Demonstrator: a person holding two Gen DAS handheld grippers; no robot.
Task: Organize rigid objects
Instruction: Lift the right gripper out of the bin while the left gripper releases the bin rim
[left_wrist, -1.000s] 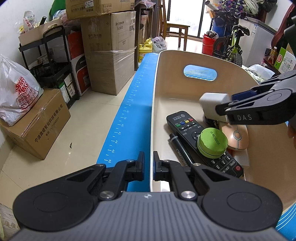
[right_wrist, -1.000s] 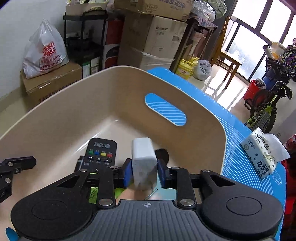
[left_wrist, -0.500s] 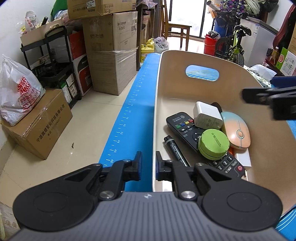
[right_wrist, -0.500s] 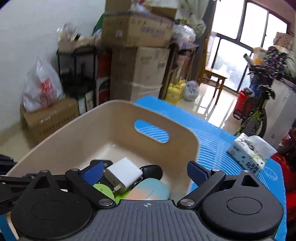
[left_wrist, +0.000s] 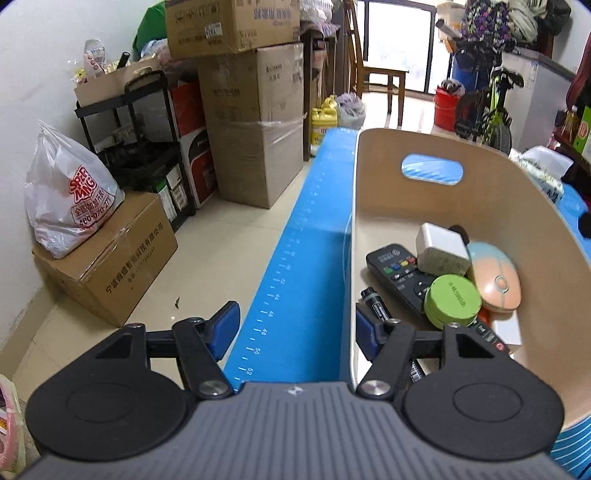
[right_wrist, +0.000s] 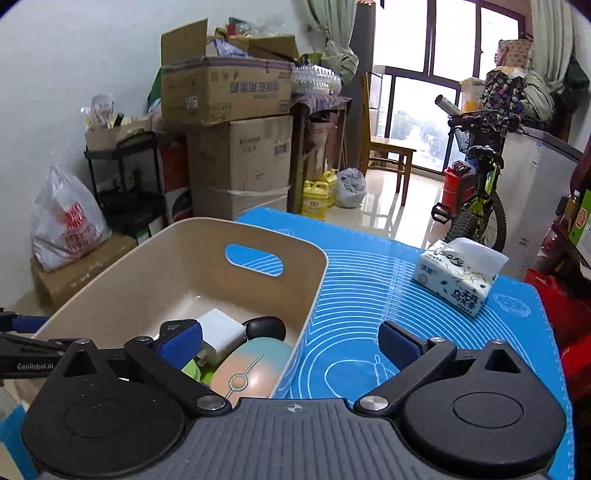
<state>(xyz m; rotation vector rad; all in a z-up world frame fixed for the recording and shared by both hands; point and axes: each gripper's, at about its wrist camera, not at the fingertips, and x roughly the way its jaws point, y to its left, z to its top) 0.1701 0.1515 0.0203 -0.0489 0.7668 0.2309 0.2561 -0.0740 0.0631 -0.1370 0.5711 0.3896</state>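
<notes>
L gripper (left_wrist: 297, 328) sat at the near edge of the table, jaws opening, wide apart, nothing gripped. Its blue pads straddled the near left wall of the beige bin (left_wrist: 546, 229) and a strip of the blue mat (left_wrist: 306, 258); neither pad pressed on the wall as far as I could tell.

R gripper (right_wrist: 291, 341) hung over the bin's near right corner, jaws opening, spread very wide, empty. Its left pad was over the bin contents, its right pad over the mat outside the bin.

Inside the bin, near to far in the L wrist view:
- black marker (left_wrist: 376, 306) along the left wall, partly hidden behind the L gripper's finger
- black remote (left_wrist: 399, 273) lying diagonally, green round tin (left_wrist: 452, 301) sitting on top of it
- pink/teal mouse (left_wrist: 496, 280) just right of the tin, touching or nearly so
- white charger block (left_wrist: 441, 249) resting on the remote's far end, against the mouse
- small dark object behind the charger, mostly hidden; can't ID it

The bin's far wall had a handle cutout (left_wrist: 432, 171), mat visible through it.

Outside the bin, far right on the mat: tissue pack (right_wrist: 458, 280), well apart from the bin.

Beyond the table: stacked cardboard boxes (left_wrist: 255, 125), a white plastic bag (left_wrist: 70, 206) on a carton, a bicycle (right_wrist: 476, 188) near the window.
</notes>
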